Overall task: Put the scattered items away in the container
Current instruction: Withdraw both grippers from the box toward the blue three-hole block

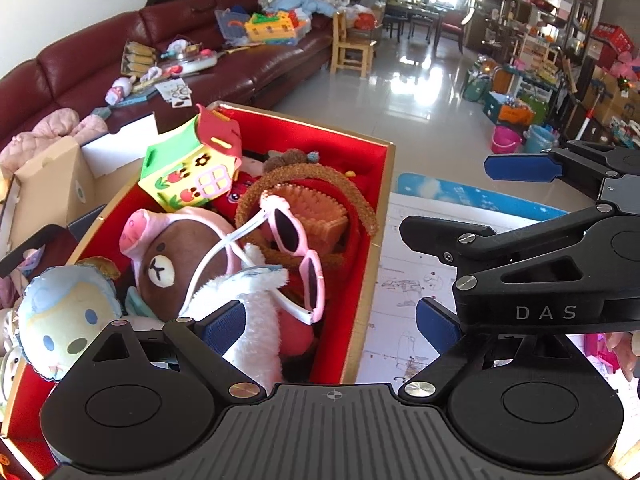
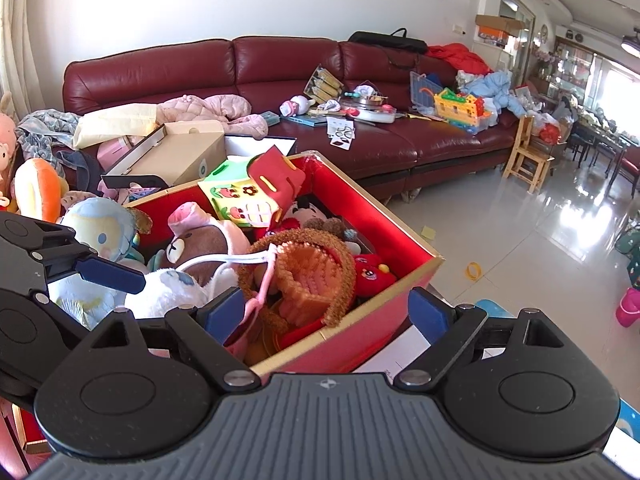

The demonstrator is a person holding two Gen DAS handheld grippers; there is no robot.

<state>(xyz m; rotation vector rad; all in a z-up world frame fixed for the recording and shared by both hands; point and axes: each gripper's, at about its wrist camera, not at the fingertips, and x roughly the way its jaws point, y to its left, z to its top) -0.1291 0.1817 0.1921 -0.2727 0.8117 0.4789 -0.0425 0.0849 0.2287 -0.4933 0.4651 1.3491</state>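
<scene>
A red-lined cardboard box [image 1: 384, 184] [image 2: 416, 276] holds a brown bear plush [image 1: 176, 256] [image 2: 200, 244], a foam toy house [image 1: 192, 164] [image 2: 256, 196], an orange woven basket [image 1: 316, 212] [image 2: 312, 276], pink sunglasses [image 1: 296, 248] [image 2: 256, 304], a white furry toy [image 1: 256, 320] and a blue-haired doll [image 1: 68, 320]. My left gripper [image 1: 332, 320] is open and empty above the box's near right side. My right gripper [image 2: 328, 312] is open and empty above the box's near rim; it also shows in the left wrist view [image 1: 480, 200].
A dark red sofa [image 2: 280, 68] with scattered toys and clothes stands behind the box. A cardboard carton [image 2: 180, 152] sits at the left. A paper-covered table [image 1: 420, 280] lies right of the box. Tiled floor [image 2: 520, 232], a wooden chair [image 2: 528, 156] and buckets [image 1: 506, 139] lie beyond.
</scene>
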